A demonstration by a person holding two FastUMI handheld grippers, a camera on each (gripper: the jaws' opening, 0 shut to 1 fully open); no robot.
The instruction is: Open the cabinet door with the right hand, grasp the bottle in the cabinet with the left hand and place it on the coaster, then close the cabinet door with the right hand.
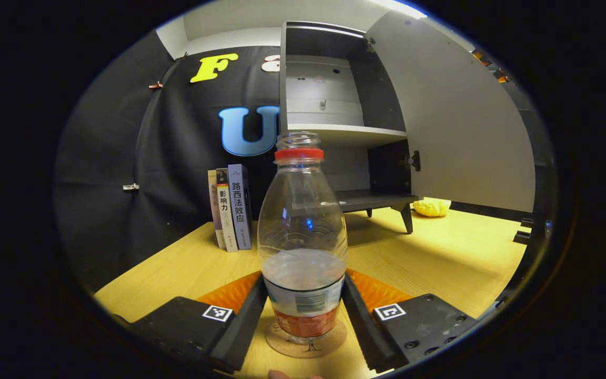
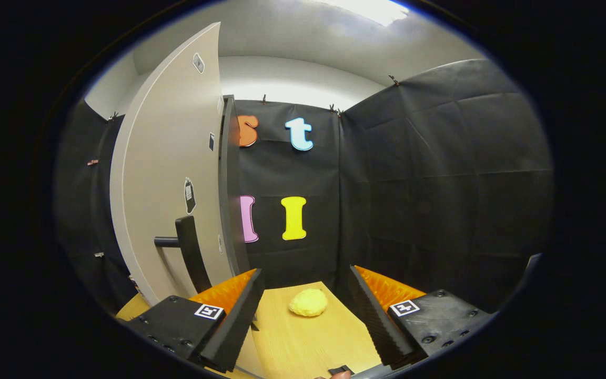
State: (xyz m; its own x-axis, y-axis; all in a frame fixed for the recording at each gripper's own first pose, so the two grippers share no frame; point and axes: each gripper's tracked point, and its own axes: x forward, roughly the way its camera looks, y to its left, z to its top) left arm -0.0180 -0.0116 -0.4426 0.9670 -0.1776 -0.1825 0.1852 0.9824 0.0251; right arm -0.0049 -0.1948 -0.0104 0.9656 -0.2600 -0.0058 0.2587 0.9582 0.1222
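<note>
The left gripper (image 1: 303, 310) jaws are clamping the clear, red-collared, capless plastic bottle (image 1: 303, 231) low on its label, standing on the round cork coaster (image 1: 305, 345); part-filled, thin-walled, squeezable, probably spillable; right gripper (image 2: 305, 316) jaws gaping

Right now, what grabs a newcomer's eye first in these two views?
In the left gripper view, the clear bottle with its red neck ring stands dead centre on the round coaster, the left tongs close against both its sides. Behind it the cabinet gapes open. In the right gripper view, the pale cabinet door swung wide looms at left, with the right tongs open.
</note>
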